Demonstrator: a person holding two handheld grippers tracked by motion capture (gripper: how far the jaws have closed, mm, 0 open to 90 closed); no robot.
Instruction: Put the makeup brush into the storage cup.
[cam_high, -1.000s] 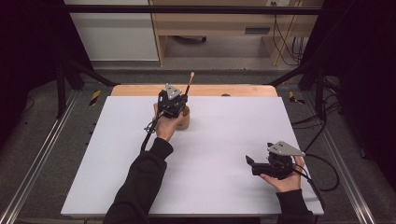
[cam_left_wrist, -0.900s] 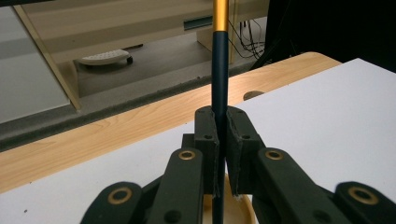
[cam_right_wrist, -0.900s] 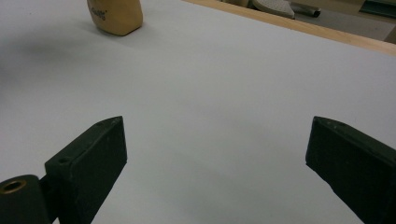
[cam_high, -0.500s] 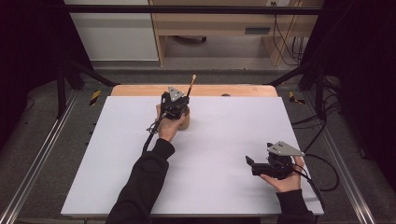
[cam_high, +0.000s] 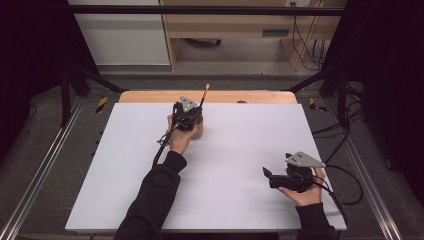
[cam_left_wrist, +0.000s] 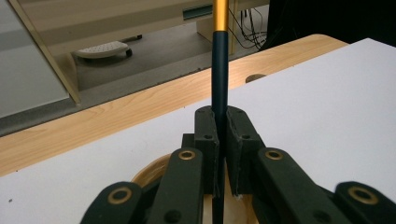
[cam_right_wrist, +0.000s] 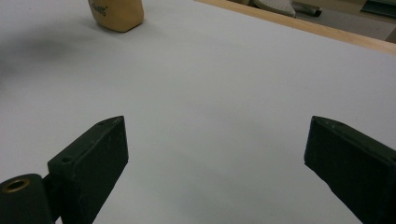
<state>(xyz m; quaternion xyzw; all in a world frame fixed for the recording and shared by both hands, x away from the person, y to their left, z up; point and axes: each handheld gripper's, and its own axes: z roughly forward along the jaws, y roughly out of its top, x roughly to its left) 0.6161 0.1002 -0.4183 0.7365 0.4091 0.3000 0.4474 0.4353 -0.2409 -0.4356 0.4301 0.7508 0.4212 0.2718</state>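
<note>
Left gripper view, left tongs clamping brush, right tongs agape

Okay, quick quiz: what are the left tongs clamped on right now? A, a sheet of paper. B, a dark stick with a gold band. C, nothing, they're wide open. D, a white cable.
B: the left tongs are shut on the dark stick with its gold band, above a tan holder.

A white sheet covers most of the bench, leaving a strip of bare wood along the far edge. Beyond that edge, on the floor, stand a pale wooden cabinet and a white panel. Dark cables hang near the cabinet's right side.
</note>
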